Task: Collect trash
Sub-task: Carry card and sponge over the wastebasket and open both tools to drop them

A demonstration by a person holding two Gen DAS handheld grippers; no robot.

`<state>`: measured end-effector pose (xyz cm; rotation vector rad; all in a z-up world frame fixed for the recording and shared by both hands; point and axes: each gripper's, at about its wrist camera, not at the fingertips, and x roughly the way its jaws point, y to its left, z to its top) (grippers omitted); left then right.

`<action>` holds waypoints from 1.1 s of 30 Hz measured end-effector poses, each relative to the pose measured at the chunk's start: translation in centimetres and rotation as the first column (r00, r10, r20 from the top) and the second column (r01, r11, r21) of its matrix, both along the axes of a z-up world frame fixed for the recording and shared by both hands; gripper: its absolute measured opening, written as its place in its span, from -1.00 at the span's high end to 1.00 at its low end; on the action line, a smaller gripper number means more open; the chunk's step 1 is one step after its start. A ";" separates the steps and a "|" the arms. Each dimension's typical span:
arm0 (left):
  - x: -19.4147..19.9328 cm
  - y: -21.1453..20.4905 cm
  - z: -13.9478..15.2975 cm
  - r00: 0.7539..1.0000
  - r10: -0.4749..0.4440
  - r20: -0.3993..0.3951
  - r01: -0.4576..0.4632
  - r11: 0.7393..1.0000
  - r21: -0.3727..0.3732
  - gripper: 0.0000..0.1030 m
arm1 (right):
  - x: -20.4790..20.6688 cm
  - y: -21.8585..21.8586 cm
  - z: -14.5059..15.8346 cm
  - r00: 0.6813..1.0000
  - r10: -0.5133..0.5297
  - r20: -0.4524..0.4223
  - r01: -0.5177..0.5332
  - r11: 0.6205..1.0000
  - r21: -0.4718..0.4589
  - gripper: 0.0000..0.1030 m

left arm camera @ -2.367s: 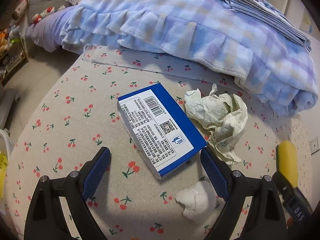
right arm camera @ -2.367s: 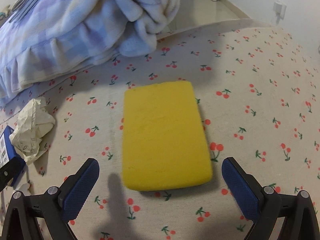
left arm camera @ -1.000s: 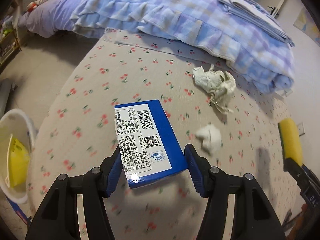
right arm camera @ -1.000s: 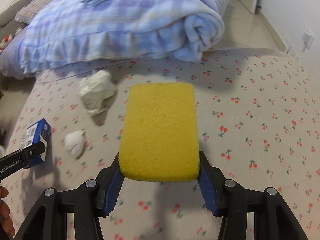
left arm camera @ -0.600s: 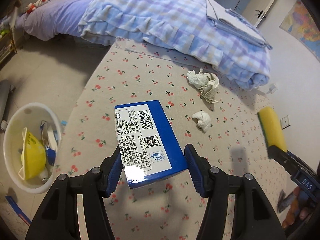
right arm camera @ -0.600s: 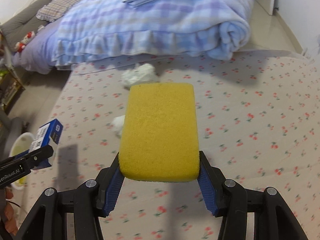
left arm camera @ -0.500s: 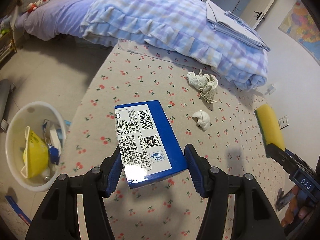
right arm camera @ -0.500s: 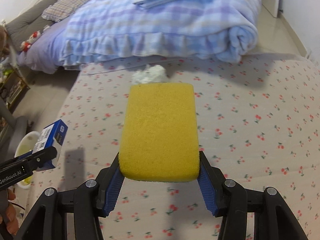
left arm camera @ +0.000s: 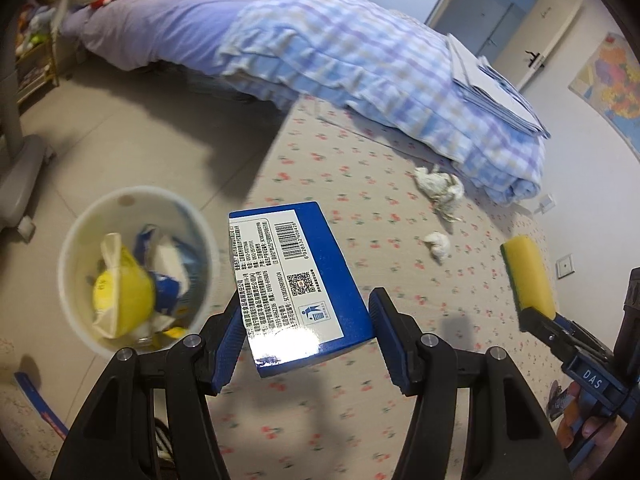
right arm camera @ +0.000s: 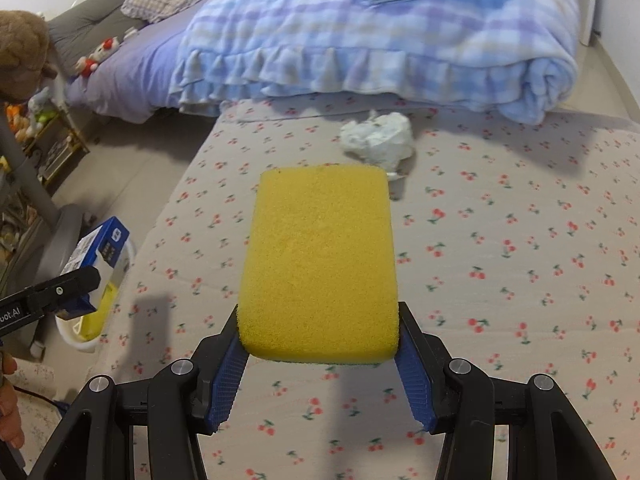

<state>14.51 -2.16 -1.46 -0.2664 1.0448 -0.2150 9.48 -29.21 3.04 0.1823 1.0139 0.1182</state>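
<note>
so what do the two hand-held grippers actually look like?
Both match: the left hand-held gripper and the right hand-held gripper have black linkage arms with silver pivot screws and blue ribbed fingers. White lettering marks their sides. No sleeves visible.

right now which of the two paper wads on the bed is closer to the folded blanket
The bigger crumpled wad, lying just beside the plaid blanket. The small white wad sits farther out on the cherry-print sheet.

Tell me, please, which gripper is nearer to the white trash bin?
Left. The left gripper, holding the blue box, is beside the bin; the right gripper is over the mattress.
</note>
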 end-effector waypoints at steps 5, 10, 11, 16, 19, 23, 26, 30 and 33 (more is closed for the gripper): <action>-0.5 3.9 -0.4 0.999 0.053 -0.008 -0.052 0.999 0.007 -0.21 | 0.5 2.6 -0.2 0.999 0.036 -0.001 -0.036 0.999 0.023 -0.16; -0.9 7.5 -0.6 0.995 0.101 -0.016 -0.101 0.995 0.002 -0.21 | 1.1 5.9 -0.4 0.996 0.089 0.002 -0.089 0.995 0.036 -0.16; -1.0 7.9 -0.7 0.994 0.107 -0.017 -0.107 0.994 0.001 -0.21 | 1.2 6.7 -0.5 0.995 0.101 0.001 -0.101 0.994 0.043 -0.16; -1.1 10.4 -1.2 0.992 0.124 -0.019 -0.124 0.992 -0.004 -0.22 | 2.0 10.3 -1.1 0.987 0.161 0.003 -0.161 0.984 0.081 -0.16; -1.0 11.8 -1.5 0.990 0.137 -0.013 -0.137 0.991 0.002 -0.22 | 2.4 12.3 -1.4 0.981 0.191 0.006 -0.191 0.976 0.103 -0.16; -0.6 13.4 -1.9 0.990 0.143 0.015 -0.143 0.989 0.028 -0.23 | 3.0 15.3 -2.2 0.972 0.236 0.008 -0.235 0.964 0.122 -0.16; -0.4 14.4 -2.3 0.987 0.162 0.006 -0.162 0.986 0.039 -0.47 | 3.4 17.4 -2.9 0.965 0.264 0.005 -0.262 0.956 0.132 -0.16; -0.7 15.4 -2.3 0.984 0.176 0.014 -0.177 0.982 0.061 -0.66 | 3.8 19.5 -4.1 0.956 0.294 -0.008 -0.291 0.948 0.131 -0.16; -0.9 16.3 -2.4 0.979 0.201 0.002 -0.201 0.978 0.062 -0.66 | 4.1 20.6 -4.8 0.951 0.308 -0.020 -0.303 0.944 0.130 -0.16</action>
